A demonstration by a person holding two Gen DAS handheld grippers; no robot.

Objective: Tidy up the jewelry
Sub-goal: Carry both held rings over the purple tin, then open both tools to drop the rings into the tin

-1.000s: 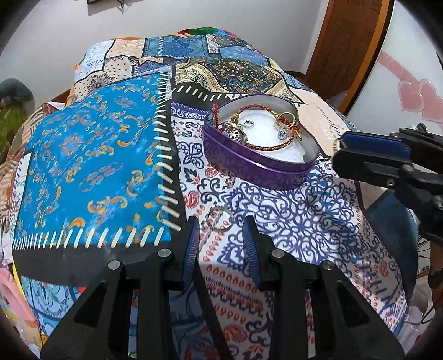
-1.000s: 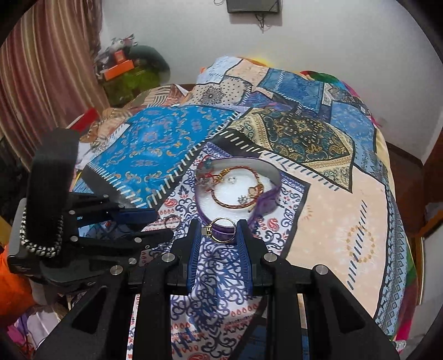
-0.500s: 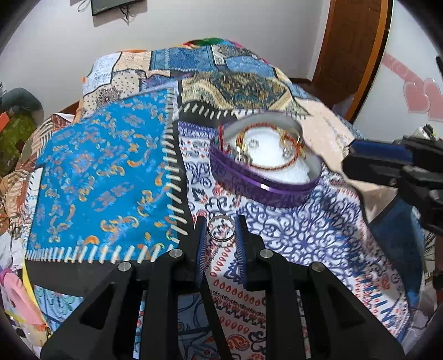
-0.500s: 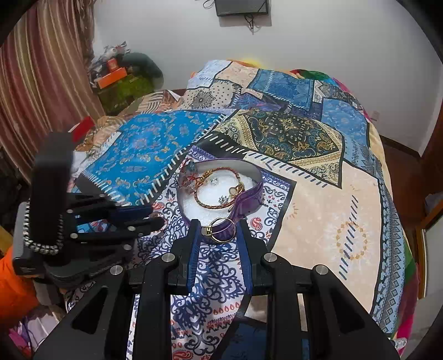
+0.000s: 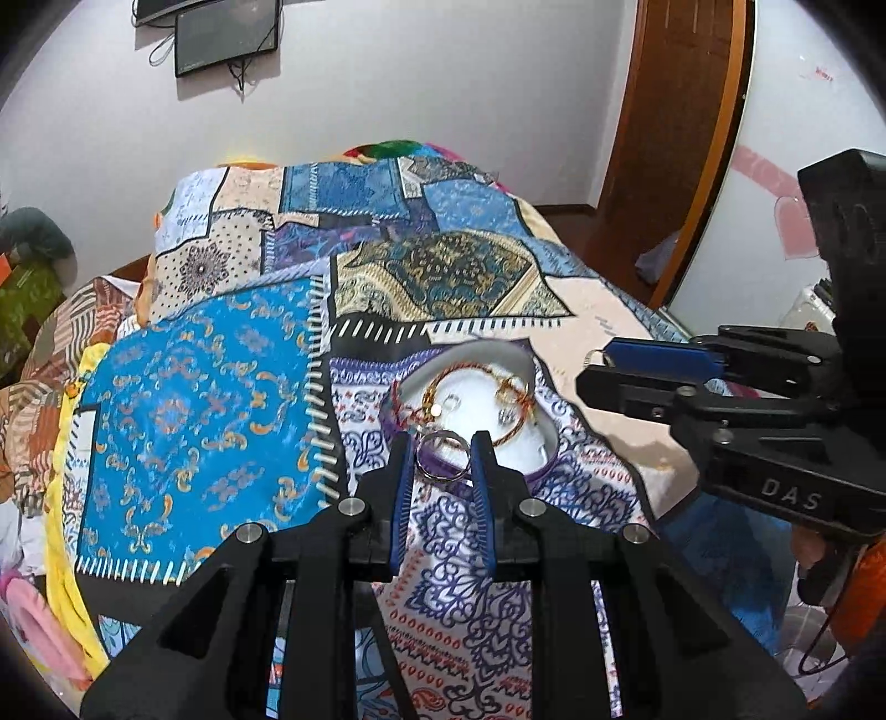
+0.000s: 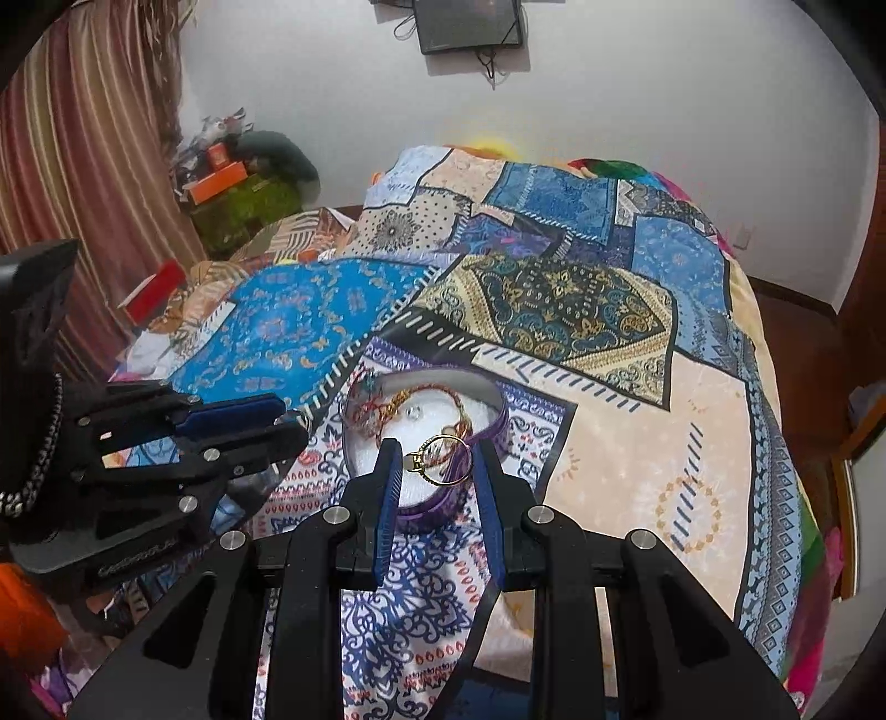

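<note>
A purple tin (image 5: 545,465) with white lining sits on the patterned bedspread and holds red and gold bracelets (image 5: 470,387) and small pieces. My left gripper (image 5: 443,443) is shut on a silver ring (image 5: 443,455), lifted just in front of the tin. My right gripper (image 6: 437,448) is shut on a gold ring (image 6: 443,459) over the near rim of the tin (image 6: 501,421). Each gripper shows in the other's view: the right gripper (image 5: 595,368) to the right of the tin, the left gripper (image 6: 293,423) to its left.
The patchwork bedspread (image 5: 210,399) covers the whole bed. A dark screen (image 6: 468,25) hangs on the white wall behind. A wooden door frame (image 5: 681,166) stands on the right, and a striped curtain (image 6: 83,166) and cluttered boxes (image 6: 221,177) on the left.
The left gripper closed on the silver ring that lay on the bedspread and lifted it toward the tin. The right gripper kept its gold ring and stayed by the tin's near rim.
</note>
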